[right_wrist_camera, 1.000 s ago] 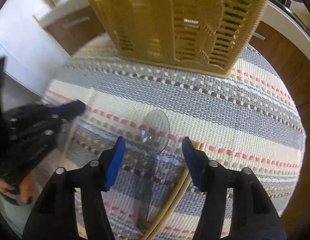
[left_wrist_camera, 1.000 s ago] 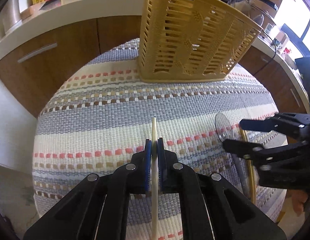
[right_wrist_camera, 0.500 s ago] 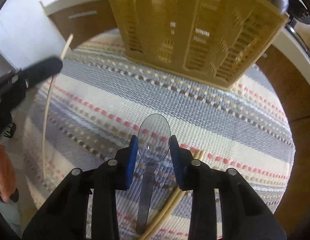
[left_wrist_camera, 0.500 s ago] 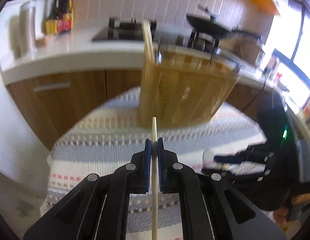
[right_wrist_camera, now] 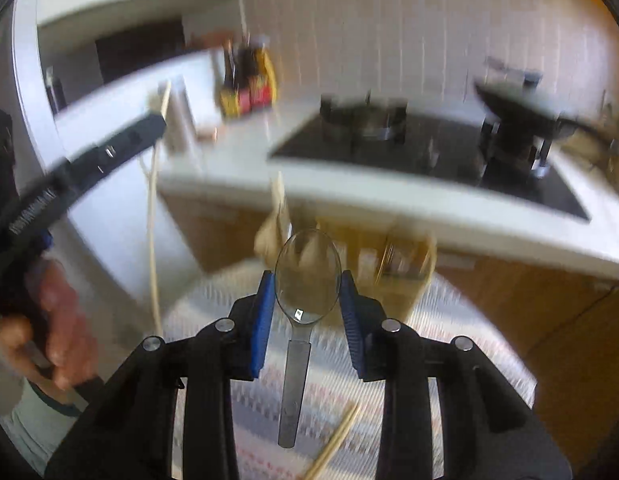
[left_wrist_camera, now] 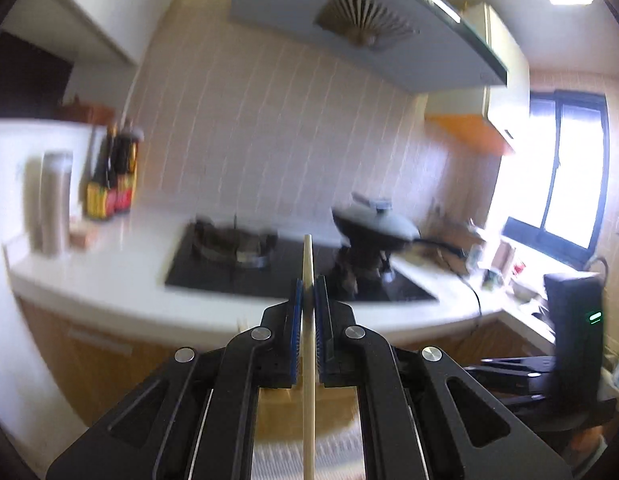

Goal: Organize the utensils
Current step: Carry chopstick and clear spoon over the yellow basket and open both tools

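Observation:
My left gripper (left_wrist_camera: 308, 300) is shut on a pale wooden chopstick (left_wrist_camera: 308, 352) and holds it raised, pointing at the stove. The chopstick also shows in the right wrist view (right_wrist_camera: 152, 216), hanging from the left gripper (right_wrist_camera: 149, 126). My right gripper (right_wrist_camera: 307, 304) is shut on the bowl of a clear plastic spoon (right_wrist_camera: 305, 280) and holds it lifted above the striped mat (right_wrist_camera: 449, 332). The tan slotted utensil basket (right_wrist_camera: 389, 252) stands blurred behind the spoon. A pair of wooden chopsticks (right_wrist_camera: 337, 436) lies on the mat below the spoon.
A white counter (left_wrist_camera: 109, 280) carries a black gas hob (left_wrist_camera: 237, 264), a lidded wok (left_wrist_camera: 373, 228), sauce bottles (left_wrist_camera: 113, 184) and a steel flask (left_wrist_camera: 53, 200). Brown cabinet doors (right_wrist_camera: 549, 304) run below it. A black device with a green light (left_wrist_camera: 577, 320) stands at the right.
Both grippers have lifted and tilted upward, so the views swing from the mat to the stove and wall. The right gripper has closed on the spoon and raised it off the mat.

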The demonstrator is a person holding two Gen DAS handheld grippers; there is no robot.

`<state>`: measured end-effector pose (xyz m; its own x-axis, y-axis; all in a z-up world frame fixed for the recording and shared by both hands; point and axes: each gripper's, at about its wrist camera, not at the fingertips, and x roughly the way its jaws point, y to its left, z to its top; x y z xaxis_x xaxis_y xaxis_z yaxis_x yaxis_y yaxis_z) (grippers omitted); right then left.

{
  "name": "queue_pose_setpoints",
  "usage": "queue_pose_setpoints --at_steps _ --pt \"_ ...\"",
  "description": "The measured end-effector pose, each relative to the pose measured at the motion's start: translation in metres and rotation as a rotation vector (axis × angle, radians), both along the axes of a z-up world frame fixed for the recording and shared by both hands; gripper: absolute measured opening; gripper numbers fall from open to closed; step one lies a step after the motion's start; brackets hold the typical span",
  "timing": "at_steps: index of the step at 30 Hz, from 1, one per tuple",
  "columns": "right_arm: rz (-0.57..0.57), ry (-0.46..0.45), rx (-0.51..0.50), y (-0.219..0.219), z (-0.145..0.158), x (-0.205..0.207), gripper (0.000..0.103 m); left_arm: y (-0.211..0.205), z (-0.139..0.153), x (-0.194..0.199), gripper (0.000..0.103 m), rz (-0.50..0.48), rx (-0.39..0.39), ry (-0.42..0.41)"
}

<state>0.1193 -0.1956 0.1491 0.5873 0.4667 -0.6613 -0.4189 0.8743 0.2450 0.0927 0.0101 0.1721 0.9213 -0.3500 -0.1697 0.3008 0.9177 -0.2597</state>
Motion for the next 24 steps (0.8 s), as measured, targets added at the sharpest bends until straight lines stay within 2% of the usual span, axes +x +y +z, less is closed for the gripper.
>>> queue_pose_setpoints --at_steps 4,7,9,13,16,21,24 --pt "-0.073 -0.221 0.006 -0.013 0.039 0.015 0.030 -0.003 0.012 0.021 0.004 0.012 -0.049 -0.101" --pt "-0.144 -0.355 -0.024 -0.018 0.047 0.032 0.030 -0.014 0.015 0.031 0.004 0.040 -0.009 -0.195" --pt "-0.193 -0.411 -0.032 -0.022 0.047 0.044 0.030 -0.022 0.012 0.040 0.004 0.054 0.007 -0.235" --pt "-0.281 -0.474 -0.079 -0.028 0.033 0.064 0.030 -0.035 0.000 0.054 0.004 0.085 0.046 -0.261" --pt "-0.306 -0.500 -0.127 -0.031 0.017 0.071 0.030 -0.041 -0.013 0.064 0.004 0.118 0.057 -0.265" --pt "-0.365 -0.470 -0.089 -0.044 0.002 0.084 0.030 -0.045 -0.036 0.077 0.004 0.141 0.064 -0.251" --pt "-0.361 -0.416 -0.055 -0.050 -0.012 0.091 0.030 -0.045 -0.045 0.081 0.004 0.160 0.071 -0.239"
